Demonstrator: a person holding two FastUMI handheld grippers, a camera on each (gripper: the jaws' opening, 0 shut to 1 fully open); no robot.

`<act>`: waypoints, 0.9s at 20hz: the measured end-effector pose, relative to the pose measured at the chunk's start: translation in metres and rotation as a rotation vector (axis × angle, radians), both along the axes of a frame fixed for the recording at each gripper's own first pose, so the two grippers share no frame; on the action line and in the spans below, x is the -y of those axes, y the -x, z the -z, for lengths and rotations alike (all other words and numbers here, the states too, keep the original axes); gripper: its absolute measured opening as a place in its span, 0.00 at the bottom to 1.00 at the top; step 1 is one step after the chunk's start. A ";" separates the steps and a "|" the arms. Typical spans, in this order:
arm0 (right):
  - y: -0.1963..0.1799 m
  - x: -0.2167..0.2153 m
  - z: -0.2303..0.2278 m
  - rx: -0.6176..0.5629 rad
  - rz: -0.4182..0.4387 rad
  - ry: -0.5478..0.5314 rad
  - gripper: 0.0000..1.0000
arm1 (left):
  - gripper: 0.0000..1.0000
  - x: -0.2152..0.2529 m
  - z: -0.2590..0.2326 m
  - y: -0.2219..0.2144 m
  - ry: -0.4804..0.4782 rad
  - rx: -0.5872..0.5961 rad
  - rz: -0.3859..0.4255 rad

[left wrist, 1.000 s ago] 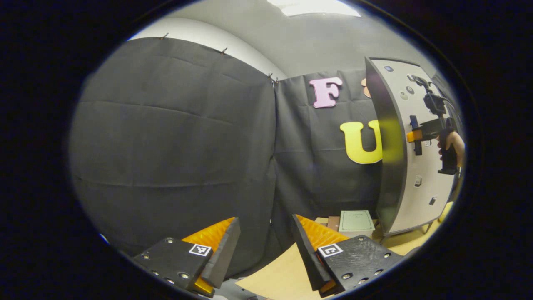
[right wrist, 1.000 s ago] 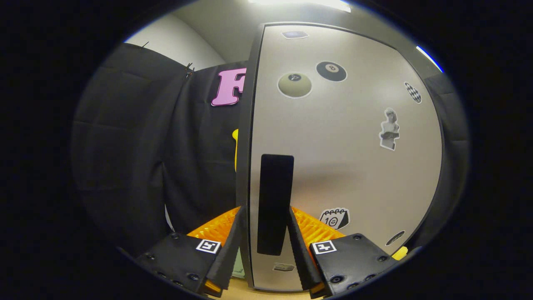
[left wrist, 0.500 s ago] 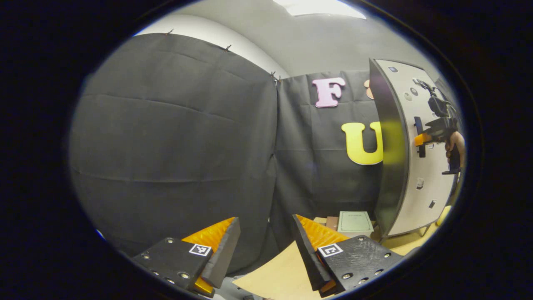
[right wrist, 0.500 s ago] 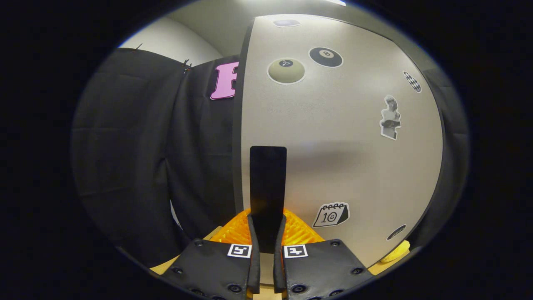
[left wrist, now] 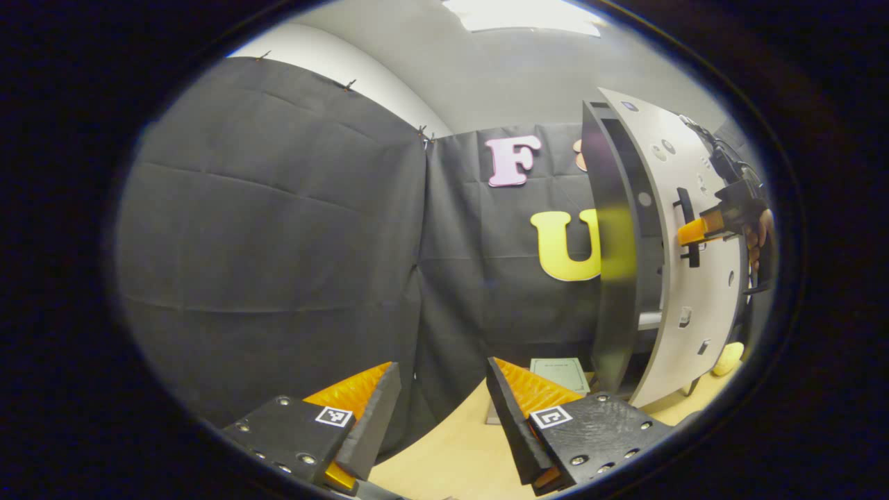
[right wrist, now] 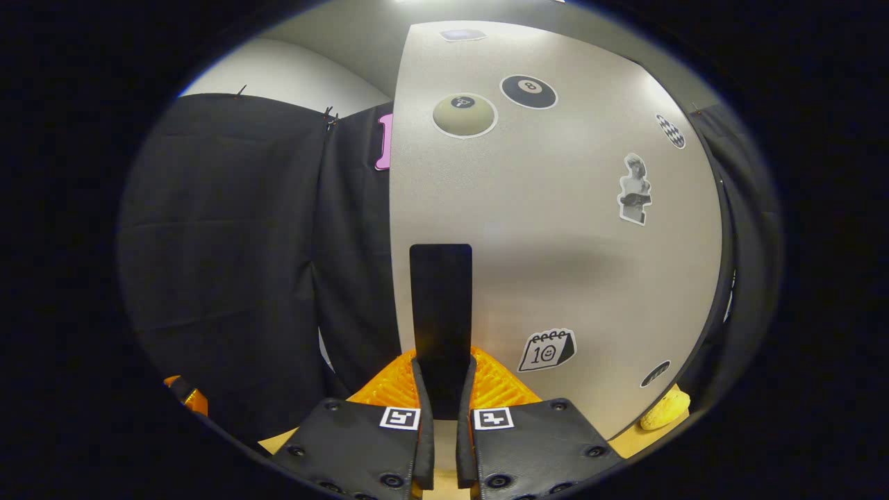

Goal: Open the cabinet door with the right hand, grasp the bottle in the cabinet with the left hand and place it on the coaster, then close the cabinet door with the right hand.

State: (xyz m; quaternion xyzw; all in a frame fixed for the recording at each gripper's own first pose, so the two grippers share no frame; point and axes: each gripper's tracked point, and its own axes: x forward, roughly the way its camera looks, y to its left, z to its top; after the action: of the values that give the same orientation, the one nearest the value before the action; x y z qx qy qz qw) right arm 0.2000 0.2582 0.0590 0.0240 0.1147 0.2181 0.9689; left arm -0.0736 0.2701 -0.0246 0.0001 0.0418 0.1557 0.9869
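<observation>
One booklet (left wrist: 560, 373) lies on the table (left wrist: 451, 451) beside the cabinet door (left wrist: 694, 278).

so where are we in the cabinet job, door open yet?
Partly: the right gripper is shut on the door handle, and the cabinet door stands ajar. The left gripper waits open over the table. Bottle grasp, coaster placement and closing remain.
</observation>
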 end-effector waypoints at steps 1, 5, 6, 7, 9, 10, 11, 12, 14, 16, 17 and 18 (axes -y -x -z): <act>0.003 0.002 0.000 -0.002 -0.006 -0.002 0.14 | 0.75 0.005 0.004 -0.004 0.000 0.000 0.016; 0.013 0.012 -0.001 -0.006 -0.018 -0.003 0.12 | 0.75 0.023 0.011 -0.019 0.000 0.005 0.072; 0.015 0.014 -0.001 -0.005 -0.018 -0.002 0.12 | 0.75 0.027 0.011 -0.020 0.001 0.007 0.085; 0.016 0.016 0.000 -0.007 -0.018 -0.003 0.14 | 0.75 0.031 0.011 -0.022 0.002 0.009 0.098; 0.022 0.021 -0.002 -0.010 -0.019 -0.005 0.14 | 0.75 0.039 0.013 -0.027 0.008 0.010 0.127; 0.025 0.023 -0.001 -0.010 -0.020 -0.005 0.12 | 0.77 0.043 0.015 -0.030 0.011 0.011 0.144; 0.027 0.026 -0.002 -0.011 -0.021 -0.006 0.14 | 0.77 0.048 0.014 -0.035 0.011 0.011 0.162; 0.030 0.028 -0.002 -0.010 -0.023 -0.006 0.12 | 0.77 0.057 0.016 -0.039 0.012 0.012 0.180; 0.035 0.032 -0.002 -0.006 -0.029 -0.006 0.12 | 0.77 0.074 0.016 -0.046 0.014 0.012 0.220; 0.042 0.037 -0.004 -0.003 -0.042 -0.009 0.12 | 0.77 0.092 0.017 -0.052 0.016 0.013 0.254; 0.044 0.040 -0.004 -0.002 -0.051 -0.009 0.12 | 0.77 0.101 0.016 -0.055 0.017 0.013 0.267; 0.047 0.043 -0.004 -0.001 -0.062 -0.008 0.12 | 0.77 0.111 0.015 -0.058 0.018 0.012 0.281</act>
State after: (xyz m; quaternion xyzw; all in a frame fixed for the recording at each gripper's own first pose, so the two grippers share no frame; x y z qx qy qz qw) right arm 0.1530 0.2156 0.0626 0.0245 0.1149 0.2486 0.9615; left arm -0.0157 0.1588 -0.0393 -0.0040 0.0368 0.0158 0.9992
